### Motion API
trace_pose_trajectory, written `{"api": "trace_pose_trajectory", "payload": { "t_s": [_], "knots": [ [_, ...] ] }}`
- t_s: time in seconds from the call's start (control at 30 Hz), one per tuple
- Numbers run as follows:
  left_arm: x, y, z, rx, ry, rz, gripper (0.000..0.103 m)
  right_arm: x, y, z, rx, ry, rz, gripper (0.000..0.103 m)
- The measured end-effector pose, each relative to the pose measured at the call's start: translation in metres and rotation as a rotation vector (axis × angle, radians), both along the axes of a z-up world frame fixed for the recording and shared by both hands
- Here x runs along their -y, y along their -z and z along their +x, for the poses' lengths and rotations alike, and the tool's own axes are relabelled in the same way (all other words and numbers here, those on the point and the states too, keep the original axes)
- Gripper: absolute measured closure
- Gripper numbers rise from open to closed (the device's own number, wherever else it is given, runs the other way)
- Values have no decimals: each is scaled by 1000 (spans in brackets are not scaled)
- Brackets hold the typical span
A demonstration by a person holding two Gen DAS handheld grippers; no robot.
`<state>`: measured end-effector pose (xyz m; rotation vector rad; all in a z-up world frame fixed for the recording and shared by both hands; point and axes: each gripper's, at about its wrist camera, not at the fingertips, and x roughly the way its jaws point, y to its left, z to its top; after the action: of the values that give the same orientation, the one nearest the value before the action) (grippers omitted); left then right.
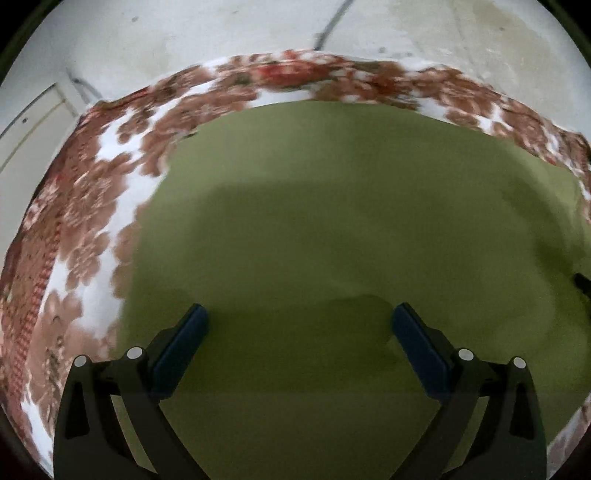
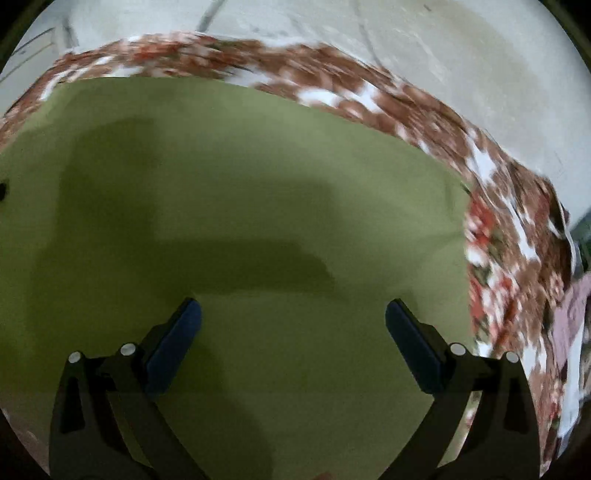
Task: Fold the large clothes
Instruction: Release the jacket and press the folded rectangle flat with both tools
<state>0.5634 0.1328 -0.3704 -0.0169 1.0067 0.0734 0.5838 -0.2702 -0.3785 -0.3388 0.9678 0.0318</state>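
Note:
A large olive-green garment (image 1: pixel 332 206) lies flat on a floral brown, red and white bedspread (image 1: pixel 92 229). My left gripper (image 1: pixel 300 323) is open and empty, just above the green cloth near its left part. In the right wrist view the same green garment (image 2: pixel 240 177) fills the frame. My right gripper (image 2: pixel 293 317) is open and empty above it, nearer the garment's right edge. A small dark tip at the right edge of the left view (image 1: pixel 583 282) seems to be the other gripper. Both views are motion-blurred.
The floral bedspread (image 2: pixel 509 266) borders the garment on the far and outer sides. Beyond it is pale tiled floor (image 1: pixel 221 33). A pinkish item (image 2: pixel 570 317) lies at the far right edge of the bed.

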Motion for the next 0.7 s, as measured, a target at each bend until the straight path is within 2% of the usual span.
{"api": "trace_pose_trajectory", "payload": {
  "t_s": [0.17, 0.27, 0.33, 0.4, 0.5, 0.6, 0.7],
  "knots": [
    [-44, 5, -5, -40, -91, 68, 4, 68, 10, 4, -28, 101, -92, 5],
    [-61, -14, -18, -37, -123, 49, 5, 86, -8, -3, -27, 141, -19, 5],
    [-54, -32, -29, -6, -104, 43, 5, 76, -21, -11, -6, 127, 26, 5],
    [-45, -43, -36, 4, -102, 3, 5, 51, -37, -23, 21, 96, 109, 5],
    [-12, -53, -41, 19, -48, -22, 5, 10, -50, -37, 52, 47, 205, 5],
    [20, -49, -44, 30, 11, -30, 5, -27, -44, -43, 66, -9, 214, 5],
    [39, -34, -42, 16, 51, -29, 5, -45, -21, -41, 21, -19, 192, 5]
  ]
}}
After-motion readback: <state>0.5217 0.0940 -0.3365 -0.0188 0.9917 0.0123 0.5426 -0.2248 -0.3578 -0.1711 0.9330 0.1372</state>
